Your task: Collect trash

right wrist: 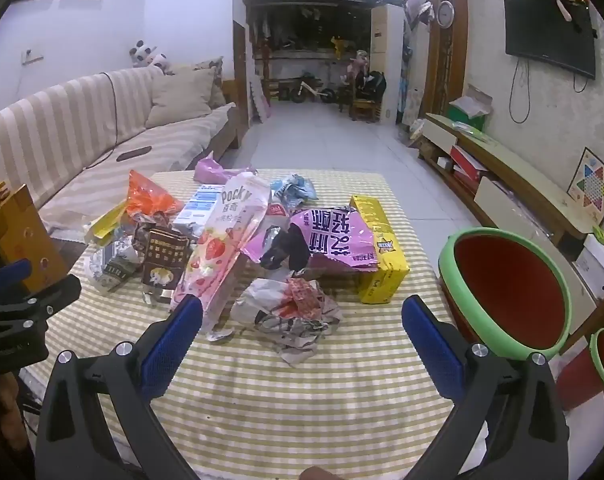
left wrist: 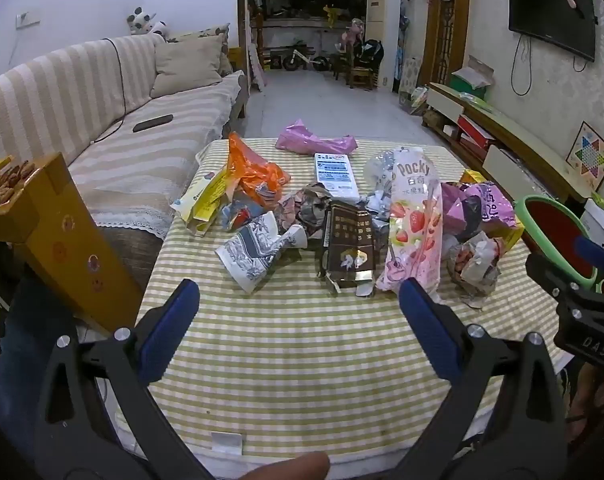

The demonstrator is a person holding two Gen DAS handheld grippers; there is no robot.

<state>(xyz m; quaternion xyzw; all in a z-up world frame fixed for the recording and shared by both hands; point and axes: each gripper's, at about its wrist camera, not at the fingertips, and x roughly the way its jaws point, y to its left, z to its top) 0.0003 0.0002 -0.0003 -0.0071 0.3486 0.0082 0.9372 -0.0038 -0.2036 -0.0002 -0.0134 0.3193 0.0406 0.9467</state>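
trash: loose heap of crumpled paper and foil wrappers, nearest a crumpled white-and-red paper wad (right wrist: 290, 316) on the yellow-checked tablecloth (right wrist: 302, 392) | handling: likely light, soft, crushable; pinch a raised fold | left gripper (left wrist: 298, 300), right gripper (right wrist: 302, 316): both spread wide, empty, short of heap | red bin with green rim (right wrist: 509, 292): right of table

We see a worktop (left wrist: 302, 360) covered in a yellow-green and white checked cloth. On it lies a loose heap of trash: a pink Pocky strawberry wrapper (left wrist: 415, 224), a crumpled orange plastic bag (left wrist: 254, 174), a dark brown carton (left wrist: 347, 248), a white printed box (left wrist: 335, 174), a pink plastic bag (left wrist: 315, 142) at the far edge, a yellow cardboard box (right wrist: 377, 248) and crumpled printed paper (right wrist: 294, 316).
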